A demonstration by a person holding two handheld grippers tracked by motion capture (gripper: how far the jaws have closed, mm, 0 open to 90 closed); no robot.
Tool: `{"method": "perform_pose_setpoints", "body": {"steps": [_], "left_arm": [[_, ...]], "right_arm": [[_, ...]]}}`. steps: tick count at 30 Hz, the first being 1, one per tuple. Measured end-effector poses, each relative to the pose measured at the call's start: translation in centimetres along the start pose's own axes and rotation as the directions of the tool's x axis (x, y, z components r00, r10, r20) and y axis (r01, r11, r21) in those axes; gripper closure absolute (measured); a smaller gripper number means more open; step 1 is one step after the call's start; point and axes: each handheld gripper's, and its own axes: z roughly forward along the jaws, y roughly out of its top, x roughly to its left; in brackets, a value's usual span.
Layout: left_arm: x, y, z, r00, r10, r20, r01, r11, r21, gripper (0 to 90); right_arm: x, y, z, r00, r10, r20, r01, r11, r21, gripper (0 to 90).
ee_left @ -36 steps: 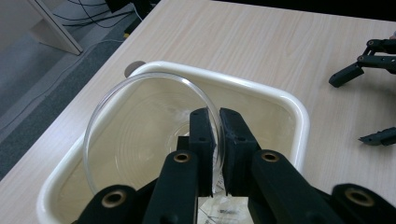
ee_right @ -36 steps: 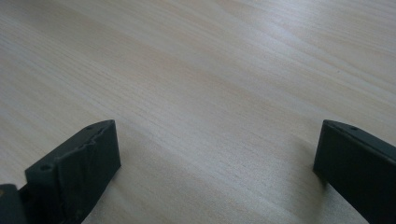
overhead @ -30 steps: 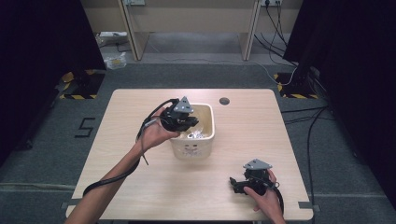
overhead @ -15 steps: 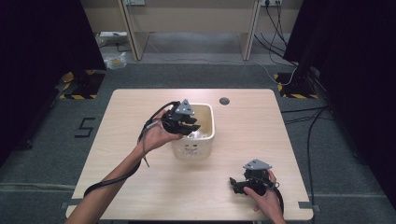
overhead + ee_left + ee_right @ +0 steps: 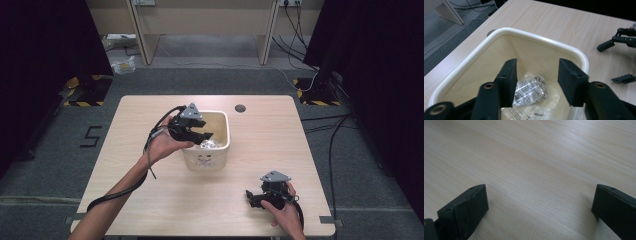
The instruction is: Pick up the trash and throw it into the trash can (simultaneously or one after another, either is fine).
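Note:
A cream plastic bin (image 5: 220, 150) stands on the middle of the wooden table (image 5: 150, 190). Clear crinkled plastic bags (image 5: 530, 88) lie in its bottom, also visible from above as bags (image 5: 209, 145). My left gripper (image 5: 204, 135) hovers over the bin's left rim, pointing into it, open with nothing between its fingers (image 5: 509, 80). My right gripper (image 5: 251, 197) rests low at the table's front right, open and empty, its fingers (image 5: 466, 210) wide apart just above bare wood. That right gripper (image 5: 616, 42) also shows far off in the left gripper view.
A small dark round grommet (image 5: 240, 108) sits in the table top behind the bin. Cables (image 5: 320, 125) run over the grey floor to the right. A desk frame (image 5: 205, 20) stands beyond the table.
The left gripper has shifted slightly right and down over the bin's opening. The right gripper has stayed where it was.

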Motion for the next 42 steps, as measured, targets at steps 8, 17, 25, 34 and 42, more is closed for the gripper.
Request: {"method": "perform_pose_setpoints", "body": {"steps": [8, 17, 25, 34, 42], "left_arm": [[0.9, -0.5, -1.4, 0.9964, -0.083, -0.016, 0.082, 0.9954, -0.05, 28.9], [1.8, -1.1, -2.9, 0.9926, -0.117, -0.033, 0.114, 0.99, -0.082, 24.4], [2.5, -2.1, -4.0, 0.9886, -0.139, -0.057, 0.134, 0.9867, -0.092, 21.4], [3.6, -3.8, -5.4, 0.9817, -0.172, -0.082, 0.163, 0.9812, -0.104, 21.0], [4.6, -5.5, -6.7, 0.9729, -0.208, -0.101, 0.196, 0.974, -0.114, 21.0]], "right_arm": [[0.0, 0.0, 0.0, 1.0, 0.0, 0.0, 0.0, 1.0, 0.0, 0.7], [0.0, 0.0, 0.0, 1.0, 0.0, 0.001, 0.0, 1.0, 0.0, 0.7], [0.0, 0.0, 0.0, 1.0, 0.001, 0.0, -0.001, 1.0, 0.0, 0.7], [0.0, 0.0, 0.0, 1.0, -0.001, 0.001, 0.001, 1.0, 0.0, 0.7], [0.0, 0.0, 0.0, 1.0, -0.001, 0.001, 0.001, 1.0, 0.0, 0.7]]}}
